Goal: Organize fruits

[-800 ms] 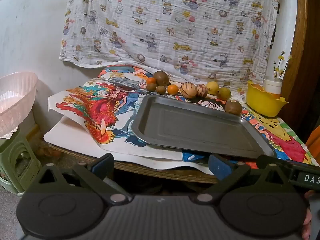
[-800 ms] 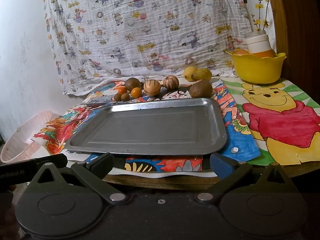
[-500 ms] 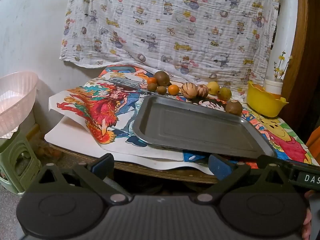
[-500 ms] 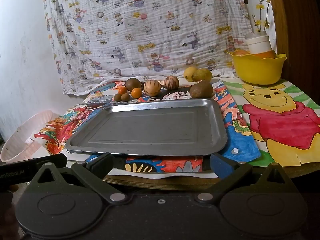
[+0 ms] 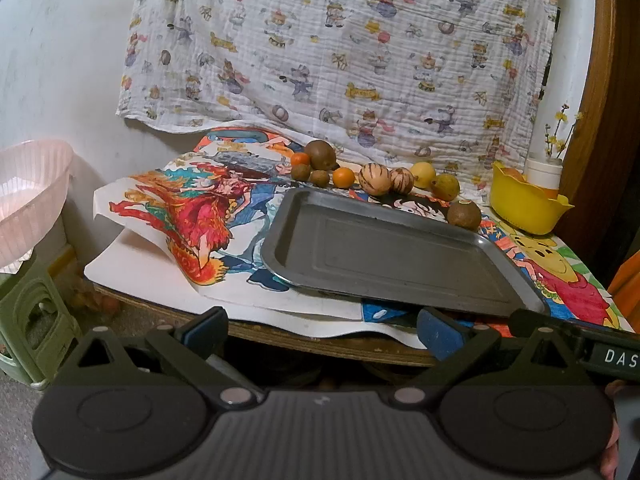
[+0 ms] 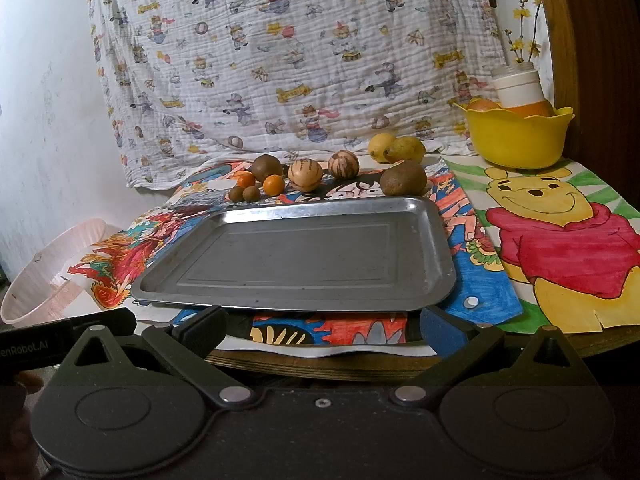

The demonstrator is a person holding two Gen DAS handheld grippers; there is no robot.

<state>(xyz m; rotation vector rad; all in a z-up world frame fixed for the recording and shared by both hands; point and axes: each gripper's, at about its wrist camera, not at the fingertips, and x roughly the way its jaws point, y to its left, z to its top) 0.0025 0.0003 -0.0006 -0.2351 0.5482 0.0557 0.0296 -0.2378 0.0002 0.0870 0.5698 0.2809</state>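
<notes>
The fruits (image 6: pixel 306 174) lie in a row just beyond the far rim of the metal tray (image 6: pixel 304 256), none on it. Both the left gripper (image 5: pixel 322 326) and the right gripper (image 6: pixel 324 324) sit at the tray's near side, jaws spread and empty. The brown fruit (image 6: pixel 403 178) at the tray's far right corner is likely nearer the right gripper.

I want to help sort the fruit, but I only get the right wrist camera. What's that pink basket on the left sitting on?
Observer: The left wrist view shows it. The pink ribbed plastic basket stands upright on top of a green plastic stool.
Operator: Cool! Is the other gripper holding any fruit? I only see its black side.
Observer: No. The left gripper has its fingers spread wide apart with nothing between them.
</notes>
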